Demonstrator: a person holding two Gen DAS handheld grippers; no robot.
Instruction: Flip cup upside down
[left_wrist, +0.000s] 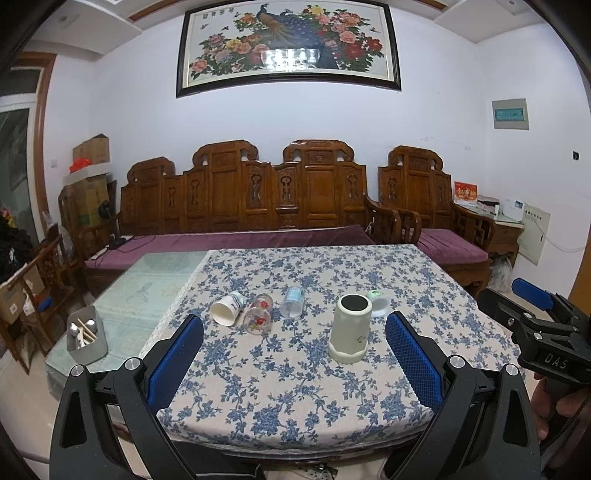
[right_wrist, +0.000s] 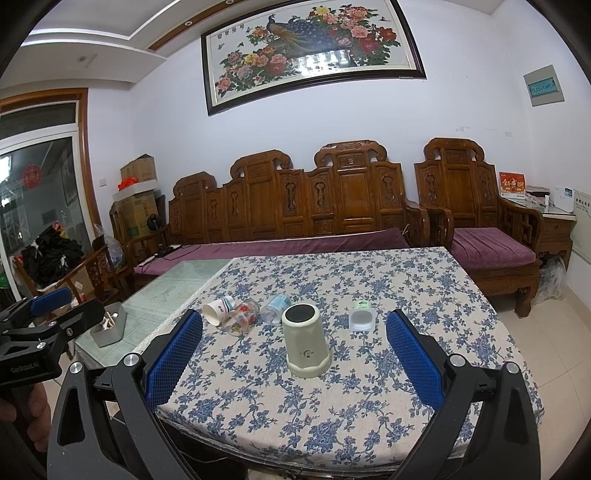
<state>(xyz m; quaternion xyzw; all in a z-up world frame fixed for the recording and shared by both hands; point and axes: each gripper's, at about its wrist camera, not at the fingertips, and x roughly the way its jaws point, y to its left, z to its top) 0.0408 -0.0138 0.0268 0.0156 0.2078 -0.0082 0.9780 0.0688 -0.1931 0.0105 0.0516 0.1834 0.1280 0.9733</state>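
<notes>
Left gripper (left_wrist: 294, 345) and right gripper (right_wrist: 294, 345) both spread wide, holding nothing, hovering off the near table edge; pale green cup (right_wrist: 306, 339) already stands mouth-down on the floral tablecloth (right_wrist: 424, 295), dead ahead at 12 o'clock of the right gripper, about 1 o'clock of the left; paper cup (right_wrist: 218, 309), flowered glass (right_wrist: 242, 316), clear cup (right_wrist: 275, 308) lie tipped at 11 o'clock; flip looks done, next likely just pull back or target another cup
</notes>
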